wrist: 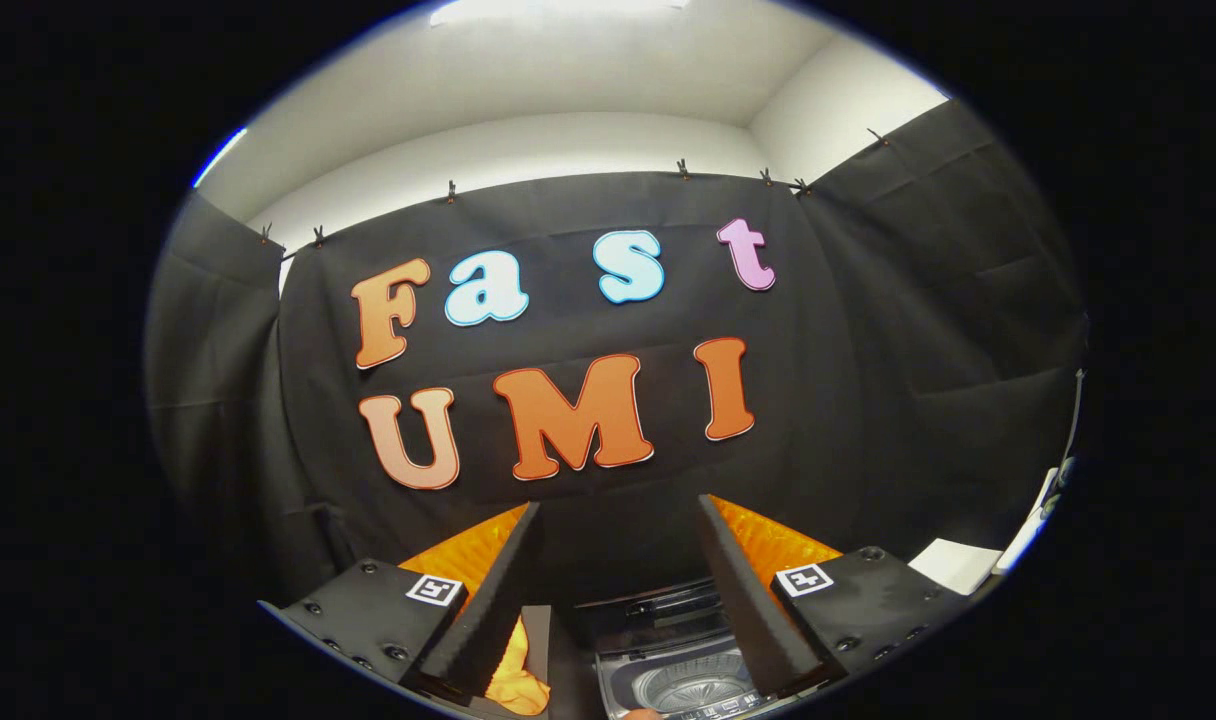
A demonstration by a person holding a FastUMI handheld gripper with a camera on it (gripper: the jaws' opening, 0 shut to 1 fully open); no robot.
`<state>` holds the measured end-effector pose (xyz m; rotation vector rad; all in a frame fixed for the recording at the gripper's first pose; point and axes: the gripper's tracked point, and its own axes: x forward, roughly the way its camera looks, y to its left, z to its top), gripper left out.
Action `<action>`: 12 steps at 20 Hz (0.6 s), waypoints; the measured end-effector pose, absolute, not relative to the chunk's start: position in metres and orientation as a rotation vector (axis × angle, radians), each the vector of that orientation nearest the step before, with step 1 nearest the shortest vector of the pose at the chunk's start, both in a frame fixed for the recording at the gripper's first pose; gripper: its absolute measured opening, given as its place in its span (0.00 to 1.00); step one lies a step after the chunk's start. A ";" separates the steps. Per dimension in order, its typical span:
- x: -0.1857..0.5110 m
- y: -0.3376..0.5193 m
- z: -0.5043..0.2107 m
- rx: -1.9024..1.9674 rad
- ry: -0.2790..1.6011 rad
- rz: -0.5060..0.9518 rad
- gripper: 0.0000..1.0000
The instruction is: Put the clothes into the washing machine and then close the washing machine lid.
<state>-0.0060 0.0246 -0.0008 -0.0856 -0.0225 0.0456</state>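
Below the raised gripper, the washing machine is being left with its lid up, so the drum is being kept ready for loading. Its fingers are being held spread apart, gripping nothing. An orange garment is being kept beside the machine (apparently not yet loaded).

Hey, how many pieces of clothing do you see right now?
1. An orange cloth lies by the tool's left finger, beside the open washing machine. The tool's fingers are spread open, gripping nothing. More clothes may be hidden below.
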 end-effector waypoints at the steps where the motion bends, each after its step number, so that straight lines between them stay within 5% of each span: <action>1: -0.007 0.025 -0.001 -0.086 -0.025 0.045 0.98; 12: -0.006 0.043 -0.019 -0.084 0.014 0.061 0.98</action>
